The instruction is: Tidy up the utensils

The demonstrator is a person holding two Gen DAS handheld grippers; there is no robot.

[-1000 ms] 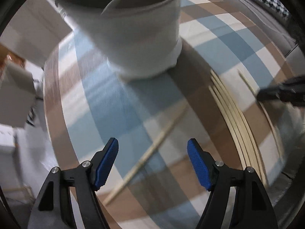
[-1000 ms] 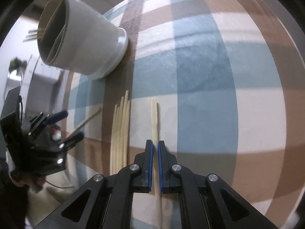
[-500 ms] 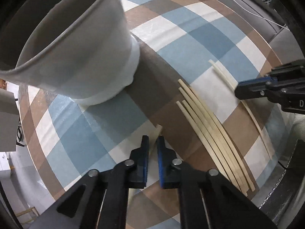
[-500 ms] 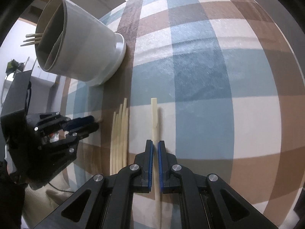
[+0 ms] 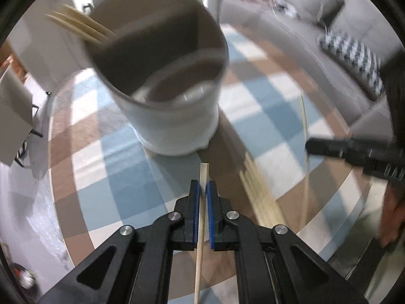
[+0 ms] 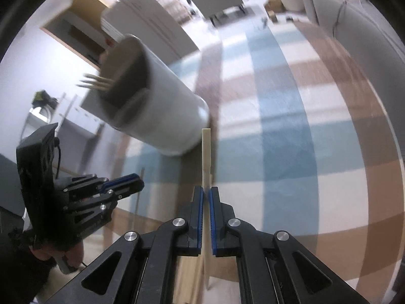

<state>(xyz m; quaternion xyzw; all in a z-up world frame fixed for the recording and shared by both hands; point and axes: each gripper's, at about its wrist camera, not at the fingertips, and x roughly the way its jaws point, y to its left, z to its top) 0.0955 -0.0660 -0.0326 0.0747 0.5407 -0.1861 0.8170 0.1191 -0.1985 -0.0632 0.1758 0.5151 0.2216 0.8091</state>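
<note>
My left gripper (image 5: 202, 186) is shut on a thin wooden stick (image 5: 204, 173), held clear of the checked tablecloth (image 5: 121, 177). Just beyond it stands the white utensil holder (image 5: 177, 119), with wooden forks (image 5: 81, 27) poking out of its far compartment. My right gripper (image 6: 205, 193) is shut on a second flat wooden stick (image 6: 206, 152), lifted off the cloth with its tip near the holder (image 6: 162, 121). In the right wrist view, the left gripper (image 6: 139, 184) shows at the left. In the left wrist view, the right gripper (image 5: 310, 147) comes in from the right.
A bundle of several wooden sticks (image 5: 258, 192) lies on the cloth between the two grippers. A grey sofa with a black-and-white cushion (image 5: 354, 55) runs behind the table. A hand (image 5: 389, 215) is at the right edge. White furniture (image 6: 152, 20) stands behind the holder.
The left gripper closed on the stick lying on the cloth and lifted it. The right gripper rose with its stick. Both now sit higher and tilted more toward the holder.
</note>
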